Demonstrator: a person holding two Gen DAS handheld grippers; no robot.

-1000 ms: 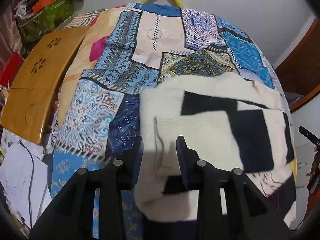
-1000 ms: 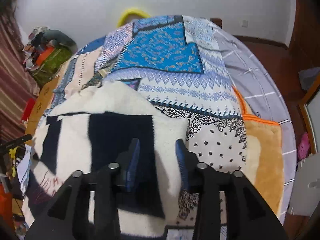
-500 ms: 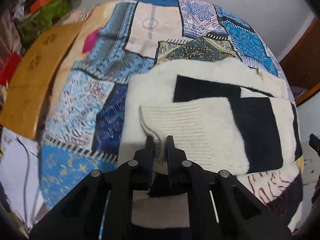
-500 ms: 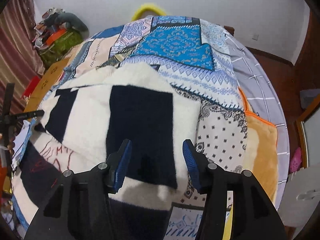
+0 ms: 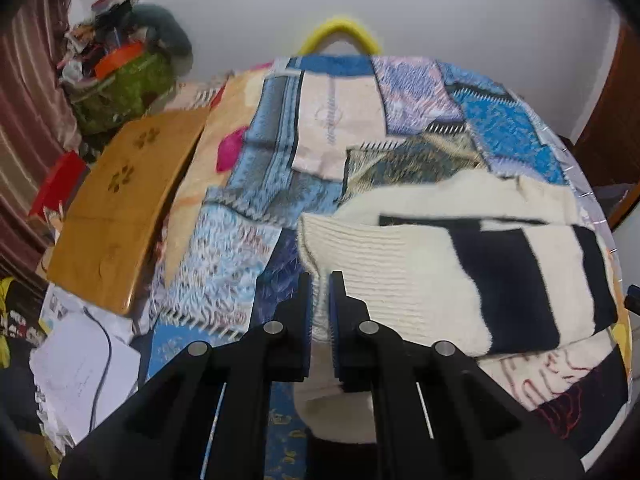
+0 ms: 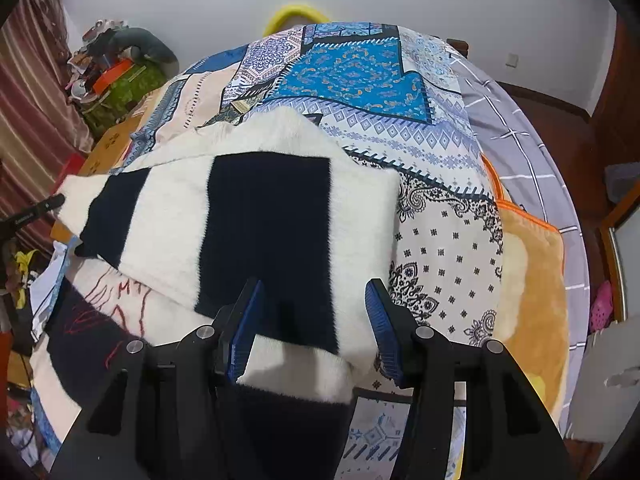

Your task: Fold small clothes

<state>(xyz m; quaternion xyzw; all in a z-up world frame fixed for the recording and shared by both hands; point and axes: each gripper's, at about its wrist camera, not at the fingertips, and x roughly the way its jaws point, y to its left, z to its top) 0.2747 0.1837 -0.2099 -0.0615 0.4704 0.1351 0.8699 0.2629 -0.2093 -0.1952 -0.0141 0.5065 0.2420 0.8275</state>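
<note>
Cream-and-black sweater (image 5: 460, 272) on patchwork bedspread (image 5: 248, 208), ribbed cuff (image 5: 320, 256) pinched tight by left gripper (image 5: 320, 300). Wooden board (image 5: 116, 208) off bed's left edge, papers (image 5: 76, 364) below.

Right view: right gripper (image 6: 312, 320) half-wide above sweater hem, not pressing. Bare bedspread to right, orange blanket (image 6: 532, 280) at bed's edge.
</note>
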